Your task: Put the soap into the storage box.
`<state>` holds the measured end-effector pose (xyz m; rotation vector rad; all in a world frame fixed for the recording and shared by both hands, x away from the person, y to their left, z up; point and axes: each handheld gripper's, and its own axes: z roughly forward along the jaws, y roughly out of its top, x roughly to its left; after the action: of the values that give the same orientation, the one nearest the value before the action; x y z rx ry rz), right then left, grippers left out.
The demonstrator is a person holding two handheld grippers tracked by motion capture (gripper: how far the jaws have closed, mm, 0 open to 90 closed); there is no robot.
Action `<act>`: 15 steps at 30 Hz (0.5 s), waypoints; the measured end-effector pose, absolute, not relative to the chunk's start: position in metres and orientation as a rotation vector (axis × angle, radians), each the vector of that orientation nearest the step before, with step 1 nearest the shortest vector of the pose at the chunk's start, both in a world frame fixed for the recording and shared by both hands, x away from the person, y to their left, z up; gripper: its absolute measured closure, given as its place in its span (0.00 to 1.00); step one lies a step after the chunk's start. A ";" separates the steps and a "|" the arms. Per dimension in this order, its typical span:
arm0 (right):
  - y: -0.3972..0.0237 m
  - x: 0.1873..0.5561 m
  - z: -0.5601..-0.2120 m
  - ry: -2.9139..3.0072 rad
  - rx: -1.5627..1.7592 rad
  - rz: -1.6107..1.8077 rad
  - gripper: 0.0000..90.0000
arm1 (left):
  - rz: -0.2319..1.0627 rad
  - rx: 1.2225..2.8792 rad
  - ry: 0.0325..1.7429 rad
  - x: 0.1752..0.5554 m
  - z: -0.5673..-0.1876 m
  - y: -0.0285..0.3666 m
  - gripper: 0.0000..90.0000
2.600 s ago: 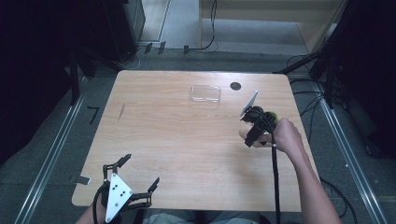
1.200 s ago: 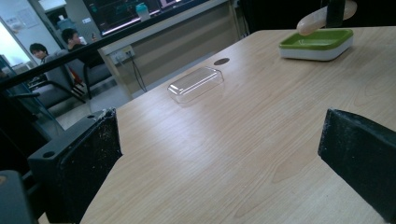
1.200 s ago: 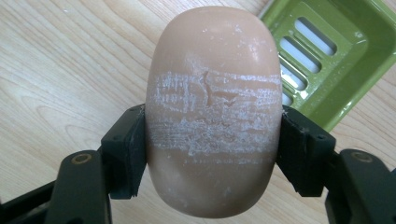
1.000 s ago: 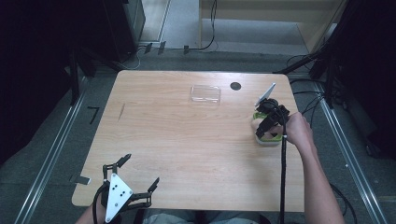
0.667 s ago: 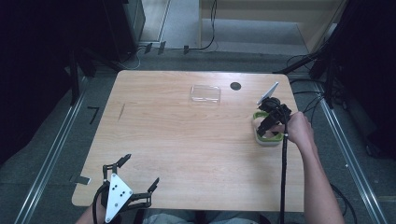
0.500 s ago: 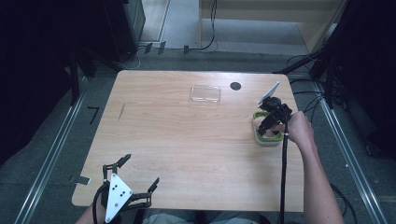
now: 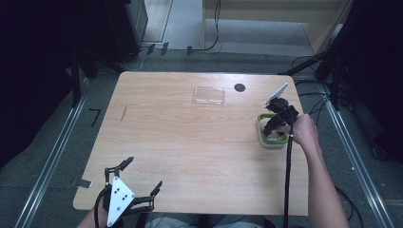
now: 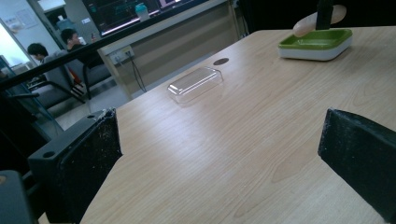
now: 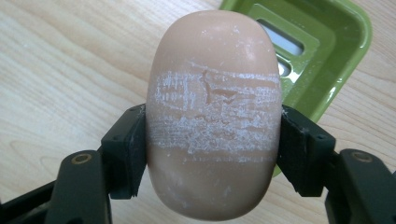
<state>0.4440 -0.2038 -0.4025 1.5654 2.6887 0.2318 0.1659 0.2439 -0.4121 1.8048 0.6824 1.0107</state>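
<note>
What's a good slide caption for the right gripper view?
Right gripper clamps a scuffed, peach-coloured bar of soap just above the green soap dish on the wooden table.

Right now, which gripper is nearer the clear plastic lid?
Right. The right gripper, shut on the soap over the green dish, is right of the clear lid. The left gripper sits open at the table's near-left edge, much farther off.

Right gripper [image 7: 272,127] w/ hand [image 7: 302,131] sits over green dish [image 7: 266,138]; clear lid [image 7: 209,95] well off beyond it. Left gripper [image 7: 143,178] wide apart at near edge.
</note>
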 end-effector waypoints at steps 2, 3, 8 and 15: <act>-0.205 0.445 -0.404 2.678 1.577 0.233 0.38 | 1.010 1.803 0.685 0.166 -0.412 0.244 0.00; -0.205 0.445 -0.404 2.678 1.577 0.233 0.38 | 1.010 1.803 0.685 0.166 -0.412 0.244 0.00; -0.210 0.447 -0.406 2.639 1.621 0.246 0.38 | 1.009 1.802 0.686 0.166 -0.412 0.244 0.00; -0.214 0.450 -0.410 2.593 1.669 0.265 0.38 | 1.011 1.803 0.683 0.166 -0.412 0.244 0.00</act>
<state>0.4500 -0.2140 -0.4097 1.6694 2.5927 0.2646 0.1658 0.2441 -0.4120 1.8030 0.6831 1.0107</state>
